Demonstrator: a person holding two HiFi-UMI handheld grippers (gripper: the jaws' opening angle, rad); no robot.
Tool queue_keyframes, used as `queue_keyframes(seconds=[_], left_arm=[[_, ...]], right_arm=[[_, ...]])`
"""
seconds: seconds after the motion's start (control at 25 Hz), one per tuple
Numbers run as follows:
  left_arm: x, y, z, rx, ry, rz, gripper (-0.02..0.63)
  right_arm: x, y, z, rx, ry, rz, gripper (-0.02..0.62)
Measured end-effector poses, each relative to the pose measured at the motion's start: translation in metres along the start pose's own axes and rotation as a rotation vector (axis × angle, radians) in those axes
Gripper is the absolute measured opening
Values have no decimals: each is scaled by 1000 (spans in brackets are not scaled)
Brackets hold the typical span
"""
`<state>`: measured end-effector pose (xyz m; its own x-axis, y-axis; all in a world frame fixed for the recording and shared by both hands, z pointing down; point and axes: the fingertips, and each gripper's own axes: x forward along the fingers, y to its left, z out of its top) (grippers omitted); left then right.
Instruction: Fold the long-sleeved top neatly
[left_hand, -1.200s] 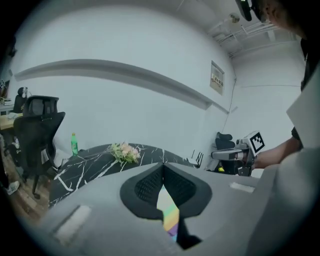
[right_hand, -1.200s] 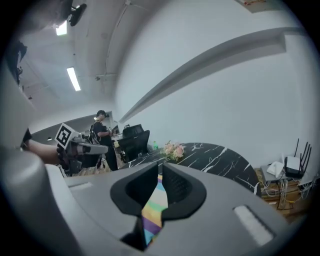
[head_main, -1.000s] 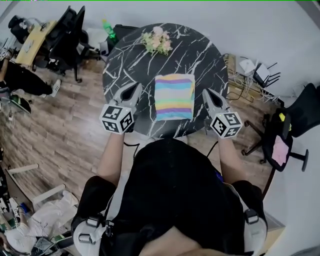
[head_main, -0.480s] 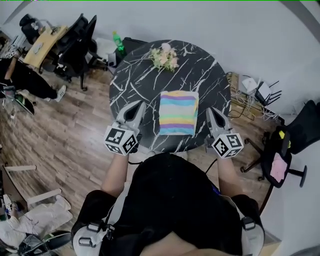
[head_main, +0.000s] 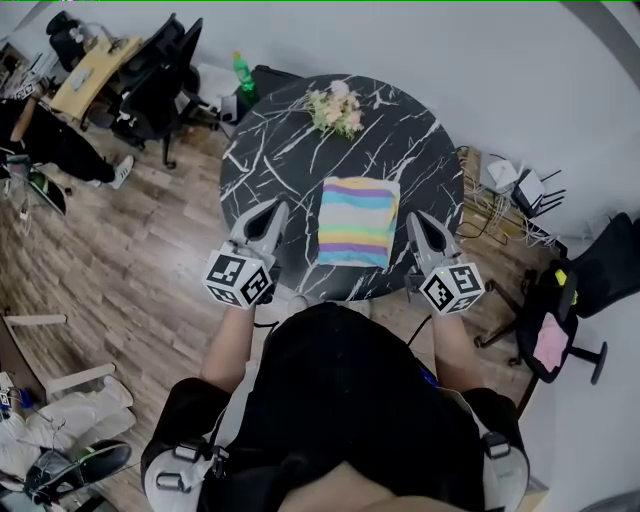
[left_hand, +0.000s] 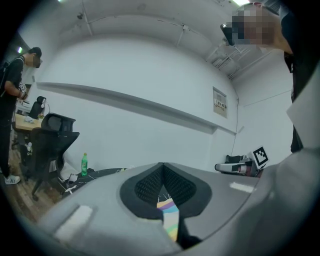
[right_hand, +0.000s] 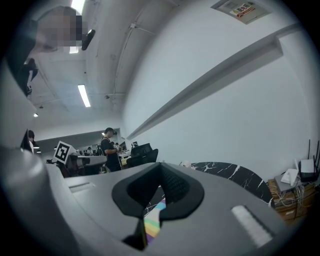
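Observation:
The long-sleeved top (head_main: 358, 222) lies folded into a neat pastel-striped rectangle near the front of the round black marble table (head_main: 300, 150). My left gripper (head_main: 277, 208) hovers to the left of it, shut and holding nothing. My right gripper (head_main: 412, 216) hovers to the right of it, also shut and empty. Neither touches the cloth. A sliver of the striped top (left_hand: 170, 217) shows past the closed jaws in the left gripper view, and the striped top (right_hand: 152, 220) shows the same way in the right gripper view.
A small bunch of flowers (head_main: 337, 108) lies at the table's far edge. Office chairs (head_main: 150, 80) and a green bottle (head_main: 240, 72) stand at the back left. A black chair (head_main: 585, 280) and cables (head_main: 500, 190) are on the right. A person (head_main: 45, 145) is at far left.
Both grippers have risen slightly beside the folded top and stay shut. The head view has shifted a little; the top has not moved on the table.

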<state>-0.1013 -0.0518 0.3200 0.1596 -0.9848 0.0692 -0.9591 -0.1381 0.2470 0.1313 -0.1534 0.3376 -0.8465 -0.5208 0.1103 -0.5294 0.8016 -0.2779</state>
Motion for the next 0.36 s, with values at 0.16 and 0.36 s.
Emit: queue_keyframes(seconds=[0.16, 0.36], left_arm=[[1, 2, -9, -16, 17, 8, 8], [4, 4, -15, -22, 31, 11, 8]], right_arm=[[5, -4, -10, -19, 36, 8, 5], [8, -7, -11, -10, 37, 13, 5]])
